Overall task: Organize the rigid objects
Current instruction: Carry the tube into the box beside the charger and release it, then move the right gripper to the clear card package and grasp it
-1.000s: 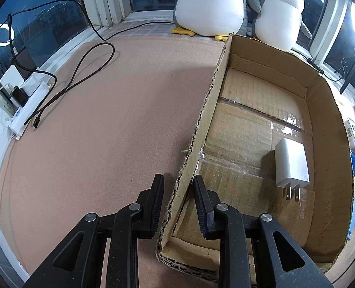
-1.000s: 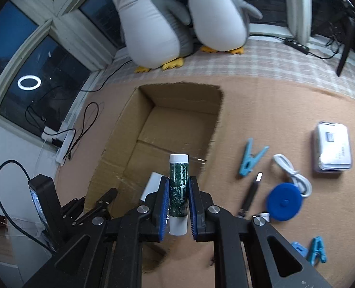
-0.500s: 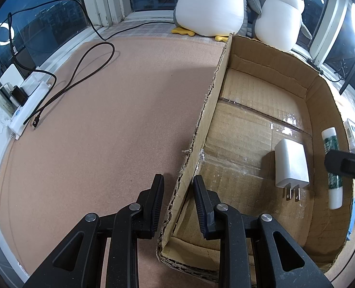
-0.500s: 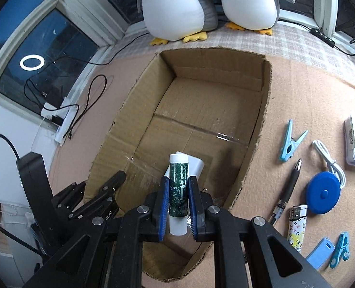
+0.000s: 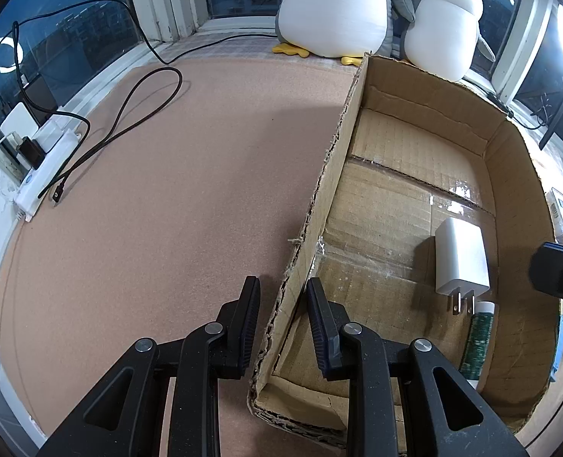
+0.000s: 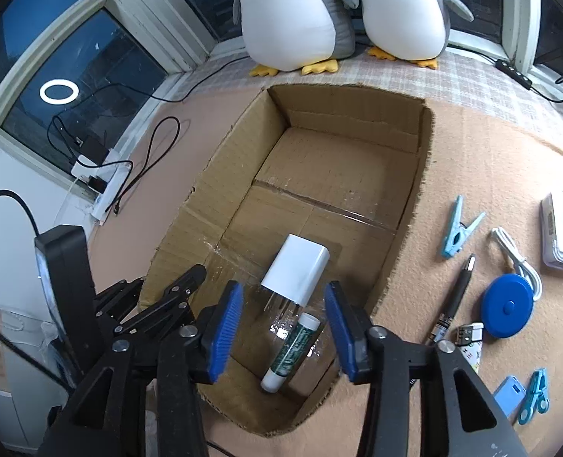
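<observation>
The right gripper [image 6: 283, 329] is released, jaws spread wide above the cardboard box [image 6: 411, 236], and the green tube [image 6: 290, 354] lies on the box floor between them, just beside the prongs of the white charger [image 6: 296, 268]. The left gripper [image 5: 279, 327] straddles the box's left wall [image 5: 331, 190]; whether its pads clamp the wall cannot be determined

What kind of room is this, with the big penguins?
Probably a room in someone's home, at night. Two plush penguins sit by dark windows, a power strip lies by the wall, and a cardboard box sits on a cork mat for tidying small things.
</observation>
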Demonstrator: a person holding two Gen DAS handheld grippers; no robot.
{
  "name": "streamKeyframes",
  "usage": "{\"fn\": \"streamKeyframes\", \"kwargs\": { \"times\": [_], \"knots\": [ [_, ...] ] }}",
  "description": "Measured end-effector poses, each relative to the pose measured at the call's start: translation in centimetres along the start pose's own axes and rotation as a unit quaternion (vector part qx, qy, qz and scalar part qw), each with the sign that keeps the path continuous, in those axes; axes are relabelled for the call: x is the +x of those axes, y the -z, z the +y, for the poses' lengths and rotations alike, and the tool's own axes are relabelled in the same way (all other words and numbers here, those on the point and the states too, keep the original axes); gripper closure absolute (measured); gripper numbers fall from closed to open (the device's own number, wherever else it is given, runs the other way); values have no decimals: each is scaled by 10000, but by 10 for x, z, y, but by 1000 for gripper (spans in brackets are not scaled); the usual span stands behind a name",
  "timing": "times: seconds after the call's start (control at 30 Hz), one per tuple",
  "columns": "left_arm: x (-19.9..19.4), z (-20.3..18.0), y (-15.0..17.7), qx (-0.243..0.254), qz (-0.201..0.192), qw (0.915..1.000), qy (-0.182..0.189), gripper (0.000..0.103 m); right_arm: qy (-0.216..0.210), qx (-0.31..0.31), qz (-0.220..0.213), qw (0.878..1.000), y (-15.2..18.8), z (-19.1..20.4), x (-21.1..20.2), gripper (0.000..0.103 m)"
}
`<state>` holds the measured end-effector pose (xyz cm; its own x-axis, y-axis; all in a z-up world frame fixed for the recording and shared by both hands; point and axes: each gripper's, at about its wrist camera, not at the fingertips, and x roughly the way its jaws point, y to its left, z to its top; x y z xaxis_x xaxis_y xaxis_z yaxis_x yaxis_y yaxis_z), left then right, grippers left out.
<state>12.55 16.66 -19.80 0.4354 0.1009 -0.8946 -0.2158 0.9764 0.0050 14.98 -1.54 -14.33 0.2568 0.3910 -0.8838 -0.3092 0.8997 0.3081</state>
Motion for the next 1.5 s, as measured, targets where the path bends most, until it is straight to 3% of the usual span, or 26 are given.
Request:
{"fn": "streamKeyframes", "kwargs": {
  "times": [0.33, 0.63, 0.73, 0.87, 0.97, 1.1, 1.5],
  "knots": [
    [0, 0, 1, 10, -7, 10000, -11, 76, 288, 269, -517, 9979, 6, -46, -62, 50],
    [0, 0, 1, 12, -9, 10000, -16, 76, 1018, 763, -875, 9880, 14, -133, -111, 46],
    [1, 0, 1, 17, -8, 10000, -29, 76, 1155, 913, -929, 9847, 10, -163, -113, 37],
    [1, -1, 1, 18, -8, 10000, -26, 76, 1421, 981, -737, 9822, -2, -193, -105, 23],
    [1, -1, 1, 2, -6, 10000, -22, 76, 1336, 1099, -513, 9836, -14, -213, -92, 15],
    [1, -2, 1, 2, -5, 10000, -20, 76, 1315, 1173, -290, 9839, -28, -227, -75, 14],
    [2, -2, 1, -7, 1, 10000, -10, 76, 1768, 1090, 392, 9774, -51, -239, -27, 14]
  ]
}}
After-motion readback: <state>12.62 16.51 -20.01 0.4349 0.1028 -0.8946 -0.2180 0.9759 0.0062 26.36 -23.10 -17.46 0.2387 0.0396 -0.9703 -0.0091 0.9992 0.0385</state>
